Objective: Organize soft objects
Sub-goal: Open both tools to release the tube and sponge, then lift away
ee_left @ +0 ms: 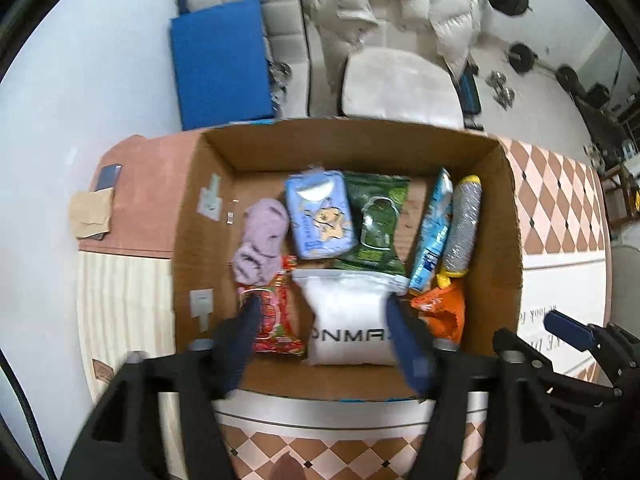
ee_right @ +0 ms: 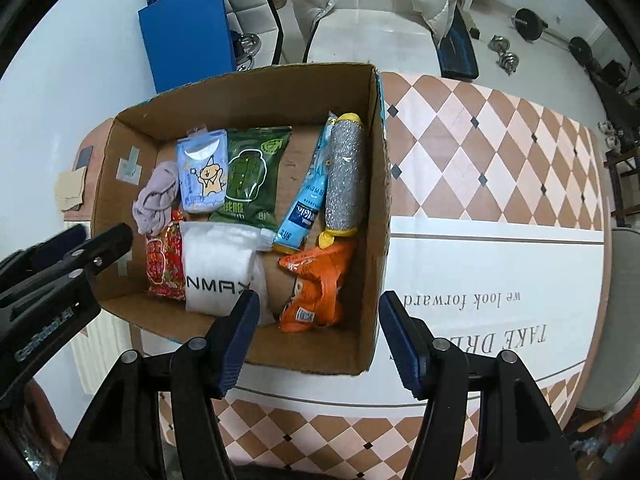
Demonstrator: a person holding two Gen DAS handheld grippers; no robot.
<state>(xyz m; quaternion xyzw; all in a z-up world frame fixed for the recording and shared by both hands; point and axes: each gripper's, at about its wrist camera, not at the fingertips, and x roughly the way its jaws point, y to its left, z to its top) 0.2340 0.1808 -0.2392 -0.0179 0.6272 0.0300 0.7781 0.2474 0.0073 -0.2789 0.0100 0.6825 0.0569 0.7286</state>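
The left hand-held gripper hangs over the near end of an open cardboard box, its blue fingers apart and empty, straddling a white pouch without pressing it. The right hand-held gripper is also spread and holds nothing, one finger over the box's near wall, the other over the tabletop outside it. Inside the box the soft things lie packed: the white pouch, printed with letters reading "NMAX", with a red snack bag on its left and a crumpled orange bag on its right. Farther back lie a lilac cloth, a blue tissue pack with a cartoon bear, a dark green wipes pack, a light blue packet and a silver glitter roll. The checkered tablecloth reads "we look forward" upside down. Beyond stands a chair with a white puffer jacket.
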